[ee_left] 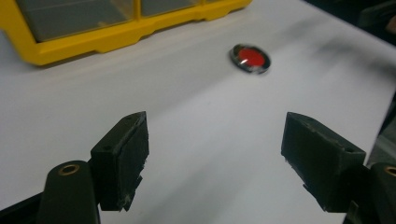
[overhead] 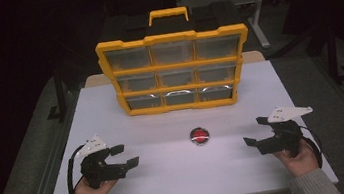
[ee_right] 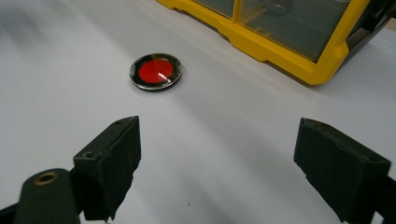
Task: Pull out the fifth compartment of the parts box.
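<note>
A small round disc with a red centre and a shiny dark rim lies flat on the white table, in front of a yellow organizer case that stands upright with clear drawers. My left gripper rests near the table's left front, open, jaws empty and aimed toward the disc. My right gripper sits at the right front, also open and empty, with the disc ahead of it to the left. A hand holds each gripper from below.
The yellow case stands at the back middle of the table, its yellow handle on top; its lower edge shows in the left gripper view. Dark floor and table legs surround the table. White tabletop lies between both grippers.
</note>
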Demonstrator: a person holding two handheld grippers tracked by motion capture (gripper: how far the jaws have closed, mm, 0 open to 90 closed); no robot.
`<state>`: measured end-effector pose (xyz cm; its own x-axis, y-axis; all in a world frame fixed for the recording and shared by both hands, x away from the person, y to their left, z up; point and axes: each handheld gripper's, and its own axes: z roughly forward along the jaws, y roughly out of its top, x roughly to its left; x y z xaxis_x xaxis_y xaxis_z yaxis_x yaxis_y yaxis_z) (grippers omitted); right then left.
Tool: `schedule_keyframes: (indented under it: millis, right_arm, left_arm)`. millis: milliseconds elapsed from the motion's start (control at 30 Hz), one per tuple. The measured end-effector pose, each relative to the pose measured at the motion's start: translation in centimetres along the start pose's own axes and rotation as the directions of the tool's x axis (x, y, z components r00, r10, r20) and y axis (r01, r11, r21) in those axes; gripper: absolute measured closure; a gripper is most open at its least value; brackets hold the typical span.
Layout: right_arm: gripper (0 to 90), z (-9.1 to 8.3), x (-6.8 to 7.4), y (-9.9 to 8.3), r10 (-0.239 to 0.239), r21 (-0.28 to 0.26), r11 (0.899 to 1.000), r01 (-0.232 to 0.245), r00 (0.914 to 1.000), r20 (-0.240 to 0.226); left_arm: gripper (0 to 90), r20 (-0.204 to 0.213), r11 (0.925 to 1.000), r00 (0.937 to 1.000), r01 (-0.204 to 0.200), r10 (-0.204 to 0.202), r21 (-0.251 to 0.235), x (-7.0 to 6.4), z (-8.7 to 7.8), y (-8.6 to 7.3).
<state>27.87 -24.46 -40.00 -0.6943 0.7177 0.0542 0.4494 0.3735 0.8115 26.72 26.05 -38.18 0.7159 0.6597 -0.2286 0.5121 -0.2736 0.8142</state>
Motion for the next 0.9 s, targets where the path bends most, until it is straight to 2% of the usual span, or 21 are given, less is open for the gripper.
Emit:
schedule_keyframes:
  millis: [200, 300, 467, 567, 667, 700, 767, 900]
  right_arm:
    - [14.3, -0.2, -0.3, 0.2, -0.005, -0.021, 1.0, 0.005, 1.0, 0.005]
    - [14.3, -0.2, -0.3, 0.2, -0.004, -0.023, 1.0, 0.004, 1.0, 0.004]
    - [14.3, -0.4, -0.5, 0.3, -0.004, -0.031, 1.0, 0.004, 1.0, 0.005]
    - [14.3, -0.5, -0.6, 0.2, 0.002, -0.038, 0.999, -0.002, 1.0, 0.003]
    - [14.3, -0.4, -0.7, 0.2, -0.001, -0.037, 0.999, 0.001, 1.0, -0.001]
    - [14.3, -0.4, -0.6, 0.1, -0.006, -0.036, 0.999, 0.005, 1.0, -0.003]
    - [14.3, -0.4, -0.5, 0.1, 0.0, -0.031, 1.0, 0.0, 1.0, -0.004]
    - [14.3, -0.2, -0.5, 0.2, -0.007, -0.031, 1.0, 0.007, 0.9999, -0.007]
  left_arm:
    - [22.2, 0.031, 0.9999, 0.9995, -0.006, 0.006, -0.009, -0.5, 0.9, 1.1]
    - [22.2, 0.066, 0.9997, 0.9977, 0.011, -0.009, -0.024, -0.6, 1.6, 1.8]
    - [23.2, 0.12, 0.9957, 0.9907, 0.071, -0.064, -0.059, -0.4, 2.8, 3.2]
    - [25.7, 0.152, 0.986, 0.9807, 0.137, -0.122, -0.094, -0.2, 3.6, 3.9]
    - [28.6, 0.159, 0.9819, 0.9762, 0.164, -0.147, -0.096, 0.0, 4.5, 4.7]
    - [28.8, 0.173, 0.979, 0.9716, 0.18, -0.161, -0.097, 0.0, 5.1, 5.3]
    - [29.0, 0.174, 0.9778, 0.9706, 0.186, -0.167, -0.098, 0.0, 5.3, 5.6]
    - [33.5, 0.168, 0.9687, 0.9642, 0.224, -0.205, -0.106, 0.2, 6.3, 7.1]
